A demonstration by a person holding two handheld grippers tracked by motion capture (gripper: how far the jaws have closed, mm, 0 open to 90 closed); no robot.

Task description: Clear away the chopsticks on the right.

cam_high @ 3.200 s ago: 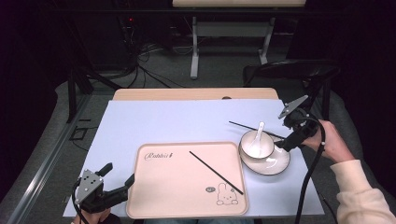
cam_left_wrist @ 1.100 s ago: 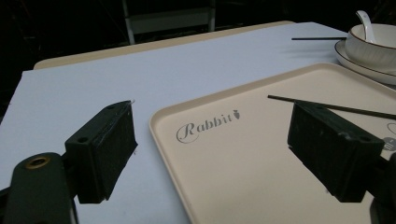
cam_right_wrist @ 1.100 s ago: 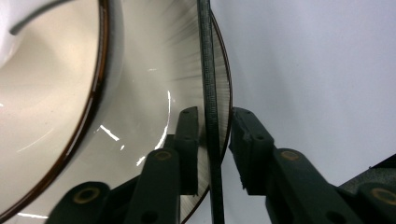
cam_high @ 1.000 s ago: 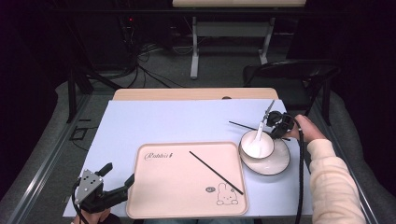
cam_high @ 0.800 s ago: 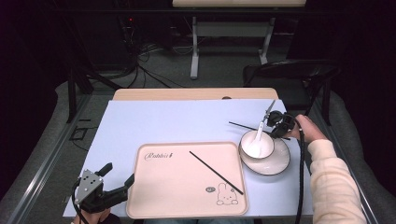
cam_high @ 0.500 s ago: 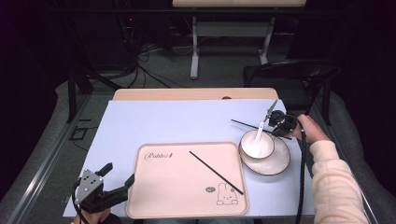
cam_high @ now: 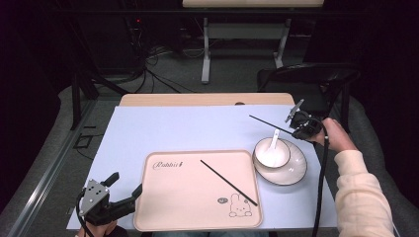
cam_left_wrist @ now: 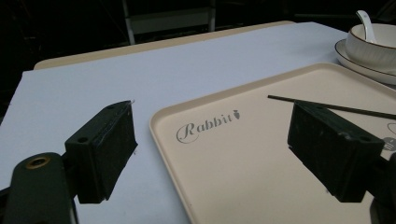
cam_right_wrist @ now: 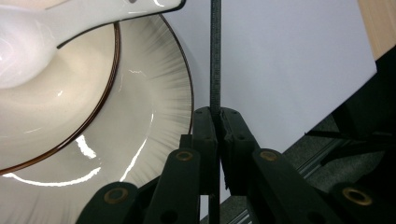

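Pinching a black chopstick (cam_right_wrist: 215,56), the right gripper (cam_right_wrist: 217,122) hangs beside the bowl (cam_right_wrist: 56,107).

Bright lit table (cam_high: 197,128), dark surroundings, glare on plate (cam_right_wrist: 154,140), close spoon (cam_right_wrist: 70,28) blurred

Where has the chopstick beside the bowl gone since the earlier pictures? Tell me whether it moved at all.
Yes. The chopstick, clamped in the right gripper, has lifted off the table; its free end now shows farther from the bowl.
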